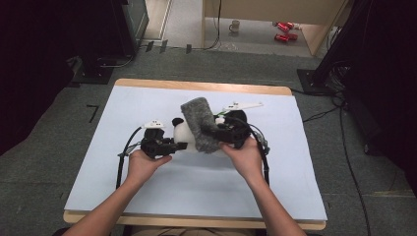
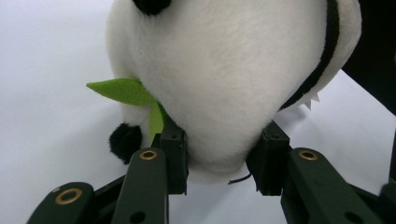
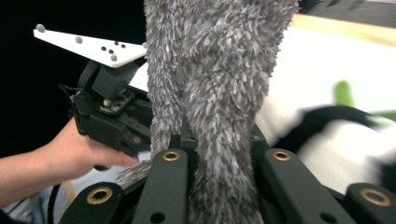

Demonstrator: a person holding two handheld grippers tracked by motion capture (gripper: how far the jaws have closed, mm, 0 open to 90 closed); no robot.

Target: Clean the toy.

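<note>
White plush fills the left of the scene: our left hand-held gripper [image 1: 169,145] is clamped on the toy panda [image 2: 224,74], its pads sinking into the soft body just beside a green felt leaf [image 2: 122,90], presumably to steady the toy above the pale desk [image 1: 147,187]. At the centre, a grey fuzzy cloth [image 1: 200,123] drapes across the panda. To the right, our right hand-held gripper [image 1: 231,133] pinches that cloth tightly between closed jaws, seemingly to draw it around the toy.
</note>
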